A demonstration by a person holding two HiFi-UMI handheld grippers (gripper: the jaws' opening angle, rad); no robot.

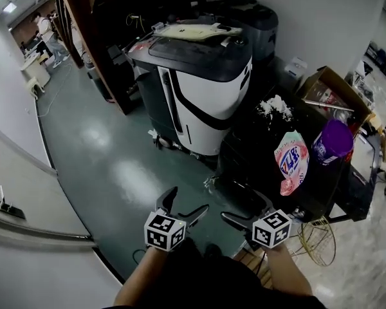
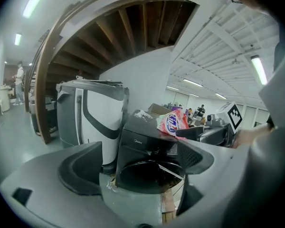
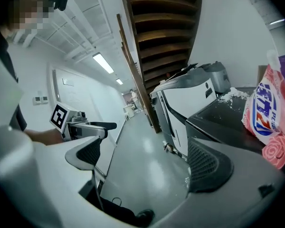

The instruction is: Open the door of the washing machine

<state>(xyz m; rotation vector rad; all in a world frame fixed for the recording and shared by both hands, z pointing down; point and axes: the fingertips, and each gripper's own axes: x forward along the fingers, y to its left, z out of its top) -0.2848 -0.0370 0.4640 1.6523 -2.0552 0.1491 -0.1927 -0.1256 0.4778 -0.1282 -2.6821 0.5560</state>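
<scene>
A black front-loading washing machine [image 1: 251,150] stands to the right of the green floor. In the left gripper view its round door [image 2: 149,172] looks shut and sits straight ahead between the jaws, some way off. My left gripper [image 1: 186,201] is open and holds nothing, and so is my right gripper [image 1: 244,211]. Both hover low, in front of the machine and apart from it. In the right gripper view only the machine's top corner [image 3: 218,122] shows at the right. The door is not visible in the head view.
A pink detergent bag [image 1: 291,163] and a purple bottle [image 1: 333,141] rest on the washer's top, with white crumbs [image 1: 275,107] behind. A large white-and-black machine [image 1: 199,85] stands just left of it. A cardboard box [image 1: 331,95] is at the right, and a wooden staircase [image 1: 83,18] behind.
</scene>
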